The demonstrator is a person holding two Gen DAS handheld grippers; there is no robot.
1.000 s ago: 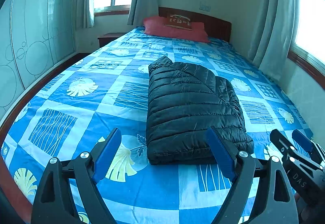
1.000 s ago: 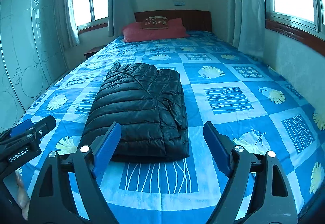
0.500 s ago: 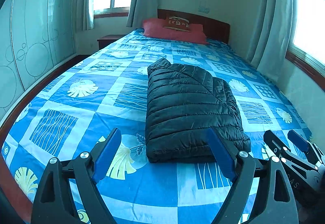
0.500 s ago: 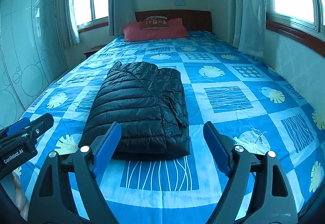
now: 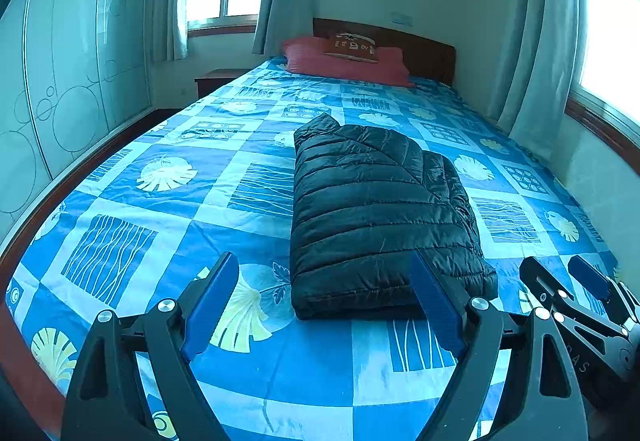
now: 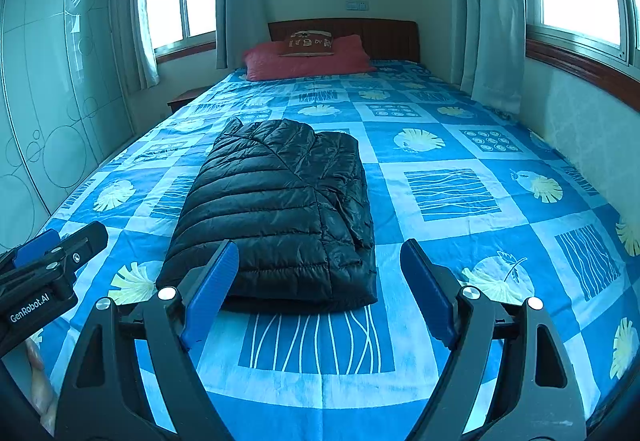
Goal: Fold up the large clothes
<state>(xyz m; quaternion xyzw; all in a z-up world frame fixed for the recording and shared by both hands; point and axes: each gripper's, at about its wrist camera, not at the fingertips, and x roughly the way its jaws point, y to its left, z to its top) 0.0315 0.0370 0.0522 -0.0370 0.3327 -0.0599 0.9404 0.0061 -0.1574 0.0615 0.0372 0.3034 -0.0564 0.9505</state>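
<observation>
Black quilted puffer jacket [image 5: 376, 217] lies folded into a compact rectangle on the blue patterned bedspread [image 5: 168, 225], mid-bed, same spot and shape as a second ago. Left gripper [image 5: 324, 305] hangs short of the jacket's near edge, jaws spread wide, nothing between them; unchanged. Right gripper [image 6: 316, 293] likewise wide and empty, held just before the near edge, no shift from earlier. Red pillow [image 6: 304, 59] sits against the headboard.

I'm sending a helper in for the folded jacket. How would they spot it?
Look at the bed with the blue patterned cover. The jacket lies mid-bed, well short of the red pillow. It is the only black, quilted, puffy bundle there.
</observation>
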